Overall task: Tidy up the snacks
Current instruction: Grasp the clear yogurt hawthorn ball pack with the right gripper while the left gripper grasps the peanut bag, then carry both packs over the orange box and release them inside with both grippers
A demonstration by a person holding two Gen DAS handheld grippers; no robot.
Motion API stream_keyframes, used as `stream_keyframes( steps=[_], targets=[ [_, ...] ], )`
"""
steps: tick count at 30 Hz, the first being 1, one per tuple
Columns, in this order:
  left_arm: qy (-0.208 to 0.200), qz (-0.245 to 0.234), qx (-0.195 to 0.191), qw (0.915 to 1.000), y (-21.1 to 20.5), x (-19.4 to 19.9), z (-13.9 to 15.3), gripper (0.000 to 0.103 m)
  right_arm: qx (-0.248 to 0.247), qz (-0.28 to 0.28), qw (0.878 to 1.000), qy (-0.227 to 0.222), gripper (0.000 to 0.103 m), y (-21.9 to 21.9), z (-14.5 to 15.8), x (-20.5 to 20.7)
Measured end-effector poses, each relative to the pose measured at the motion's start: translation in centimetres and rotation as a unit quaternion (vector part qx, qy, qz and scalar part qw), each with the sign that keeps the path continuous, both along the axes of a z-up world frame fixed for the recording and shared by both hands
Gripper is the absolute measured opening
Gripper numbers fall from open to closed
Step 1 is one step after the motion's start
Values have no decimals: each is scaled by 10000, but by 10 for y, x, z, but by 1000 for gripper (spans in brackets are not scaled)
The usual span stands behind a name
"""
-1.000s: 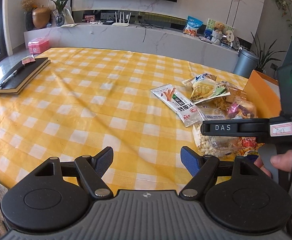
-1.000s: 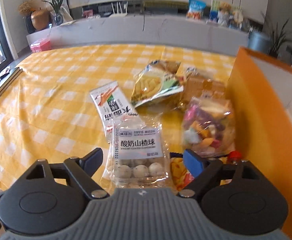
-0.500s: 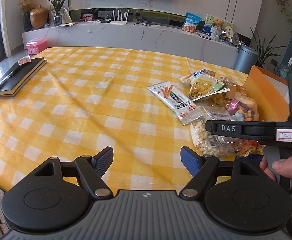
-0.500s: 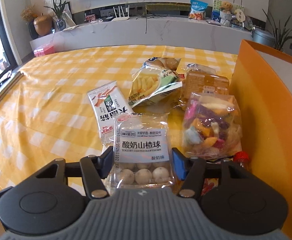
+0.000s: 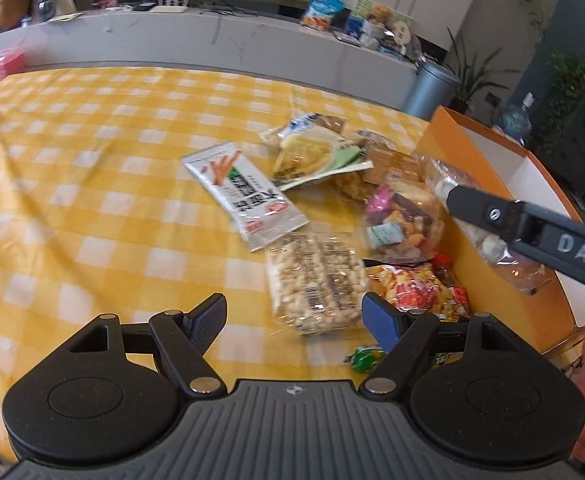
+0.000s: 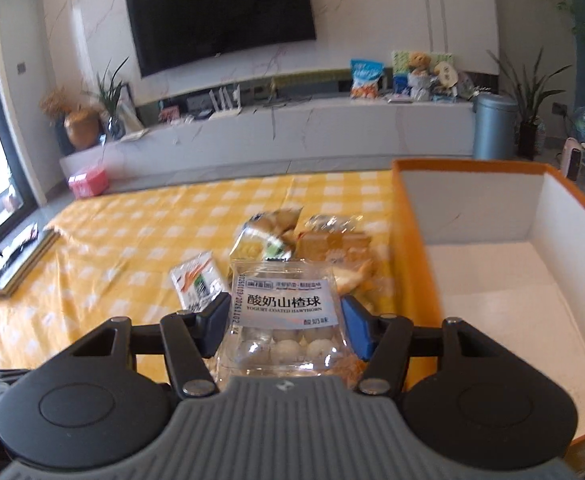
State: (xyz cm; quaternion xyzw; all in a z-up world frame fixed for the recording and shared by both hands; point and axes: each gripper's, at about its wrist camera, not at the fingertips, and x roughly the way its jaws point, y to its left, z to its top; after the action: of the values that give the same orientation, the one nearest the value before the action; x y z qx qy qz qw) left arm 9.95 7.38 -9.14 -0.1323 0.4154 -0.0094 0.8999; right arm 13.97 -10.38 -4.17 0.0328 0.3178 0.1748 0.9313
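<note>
Clamped between the right gripper (image 6: 284, 322), the hawthorn pack (image 6: 284, 320) is held up for the orange box (image 6: 492, 280) at right, while the left gripper (image 5: 294, 316) is kept open.

The orange box (image 6: 488, 280) stands open-topped at 3 o'clock on the counter (image 5: 92, 200), its white floor bare, so a claw could drop in from above; its near orange wall (image 6: 412, 272) rises just beside the snack pile and bars a level entry from that side. In the left wrist view the pile crowds 1 to 3 o'clock: a peanut packet (image 5: 316, 280) lies just ahead of the left claw (image 5: 294, 316), with a red-and-yellow packet (image 5: 416, 290) touching its right. The right claw (image 5: 468, 204) crosses over the box wall at 3 o'clock. From 9 to 12 o'clock the checked cloth is free, but for a notebook (image 6: 16, 260) at the far left edge.
</note>
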Motion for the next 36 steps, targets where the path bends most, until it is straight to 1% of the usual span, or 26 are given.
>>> stream_keyframes(
  steps=[2, 4, 6, 7, 8, 11, 12, 14, 15, 17, 19, 22, 25, 28, 31, 33, 36],
  targets=[
    [98, -155, 45, 9998, -9, 12, -5, 91, 72, -106, 9999, -64, 59, -9, 2, 0],
    [295, -259, 188, 9991, -18, 28, -12, 91, 156, -201, 9997, -55, 59, -16, 2, 1],
    [345, -201, 89, 9992, -22, 37, -18, 91, 301, -310, 9991, -14, 59, -22, -1, 3],
    [388, -228, 35, 9990, -24, 42, -21, 94, 351, -334, 9988, 21, 59, -23, -3, 5],
    [420, -241, 108, 9988, -26, 46, -23, 96, 375, -351, 9987, 55, 59, -24, -5, 6],
    [509, -413, 714, 9953, -39, 56, -30, 97, 396, -396, 9984, 88, 59, -25, -8, 7],
    [524, -467, 836, 9940, -43, 59, -34, 100, 408, -378, 9984, 89, 59, -25, -8, 7],
    [673, -386, 914, 9928, -46, 65, -43, 101, 397, -359, 9985, 131, 59, -24, -9, 7],
    [636, -299, 980, 9927, -48, 64, -44, 101, 376, -338, 9986, 130, 59, -22, -9, 6],
    [572, -119, 960, 9937, -48, 61, -44, 93, 282, -304, 9991, 89, 59, -20, -9, 5],
    [571, -30, 996, 9934, -47, 56, -45, 92, 192, -282, 9994, 44, 59, -18, -10, 4],
    [587, -20, 1115, 9920, -37, 44, -42, 92, 169, -275, 9995, 14, 59, -18, -11, 4],
    [547, -65, 1062, 9928, -25, 29, -40, 92, 167, -278, 9995, 11, 59, -18, -10, 5],
    [322, -109, 1026, 9941, -15, 14, -37, 92, 99, -246, 9996, 18, 59, -15, -12, 5],
    [20, -156, 1153, 9932, -13, 2, -26, 92, 46, -205, 9998, 14, 59, -11, -13, 4],
    [-51, -136, 1194, 9927, -13, 0, -17, 92, 45, -190, 9998, -3, 59, -10, -12, 3],
    [-142, -52, 968, 9952, -6, -4, -4, 92, 56, -168, 9998, -90, 59, -10, -9, 1]
  ],
)
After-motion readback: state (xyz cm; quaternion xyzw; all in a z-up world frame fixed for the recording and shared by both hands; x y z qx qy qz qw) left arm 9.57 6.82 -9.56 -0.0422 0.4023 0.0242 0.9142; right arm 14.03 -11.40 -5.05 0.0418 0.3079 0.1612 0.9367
